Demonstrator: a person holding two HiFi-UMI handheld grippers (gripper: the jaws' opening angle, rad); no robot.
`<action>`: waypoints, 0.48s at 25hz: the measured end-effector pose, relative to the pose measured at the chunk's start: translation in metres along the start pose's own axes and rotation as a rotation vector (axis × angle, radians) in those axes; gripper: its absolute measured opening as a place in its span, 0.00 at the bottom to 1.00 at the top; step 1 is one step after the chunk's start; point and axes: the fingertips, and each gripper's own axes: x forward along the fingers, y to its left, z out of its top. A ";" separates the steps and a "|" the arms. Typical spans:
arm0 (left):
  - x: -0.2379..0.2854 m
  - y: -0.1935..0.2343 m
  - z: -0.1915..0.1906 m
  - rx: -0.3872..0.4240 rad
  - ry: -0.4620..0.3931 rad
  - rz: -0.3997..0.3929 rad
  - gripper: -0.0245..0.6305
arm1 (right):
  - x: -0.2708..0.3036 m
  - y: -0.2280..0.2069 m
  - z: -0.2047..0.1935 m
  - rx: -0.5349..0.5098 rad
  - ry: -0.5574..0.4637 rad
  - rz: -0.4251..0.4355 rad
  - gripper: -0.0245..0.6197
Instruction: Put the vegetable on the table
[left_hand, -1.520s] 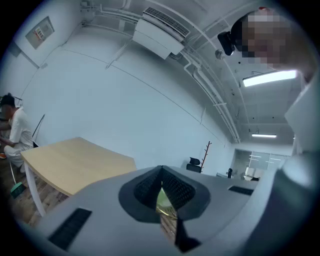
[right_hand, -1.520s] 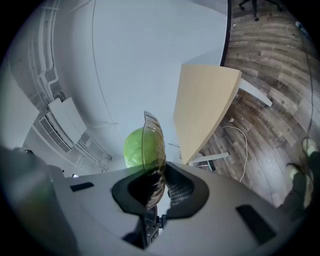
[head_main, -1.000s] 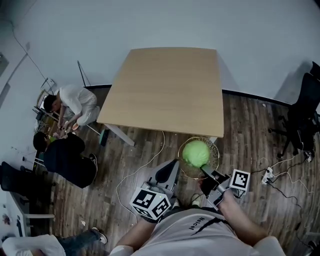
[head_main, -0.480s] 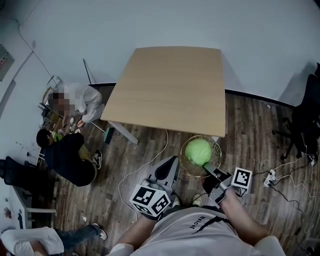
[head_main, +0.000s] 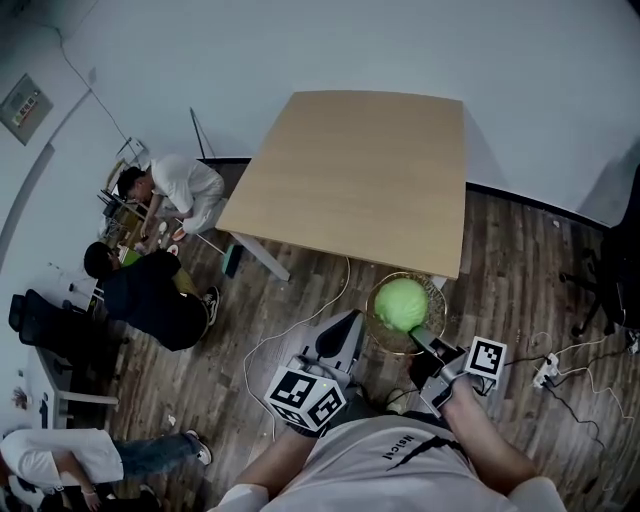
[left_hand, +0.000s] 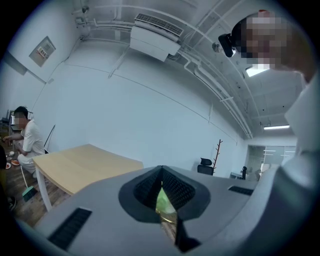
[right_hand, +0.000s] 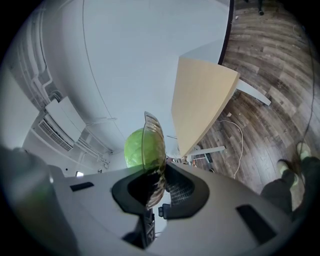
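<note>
A round green cabbage (head_main: 401, 303) lies in a clear glass bowl (head_main: 385, 340), held in the air above the wooden floor, just in front of the near right corner of the light wooden table (head_main: 360, 170). My right gripper (head_main: 425, 342) is shut on the bowl's near rim. In the right gripper view the rim of the bowl (right_hand: 152, 150) stands on edge between the pads, with the cabbage (right_hand: 134, 147) behind it. My left gripper (head_main: 338, 335) hangs to the left of the bowl, apart from it, with its jaws together and nothing in them. In its own view the left gripper (left_hand: 161, 175) points past the table (left_hand: 85, 162).
Two people (head_main: 165, 250) sit low by the left wall, and a third person (head_main: 60, 470) is at the bottom left. A white cable (head_main: 290, 325) loops across the floor, with a power strip (head_main: 547, 370) at the right. A black office chair (head_main: 625, 260) stands at the right edge.
The head view has swung, so the table and the people sit further right in the frame. The bowl stays in the right gripper's grip, and the left gripper stays beside it.
</note>
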 end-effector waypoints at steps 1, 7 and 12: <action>0.000 0.001 0.001 0.001 0.000 0.003 0.06 | 0.002 0.000 0.000 0.000 0.003 0.000 0.11; 0.013 0.019 0.005 0.007 -0.002 0.010 0.06 | 0.020 0.002 0.009 0.004 0.007 -0.003 0.11; 0.030 0.052 0.008 0.014 -0.001 -0.008 0.06 | 0.054 -0.002 0.020 0.009 -0.003 -0.003 0.11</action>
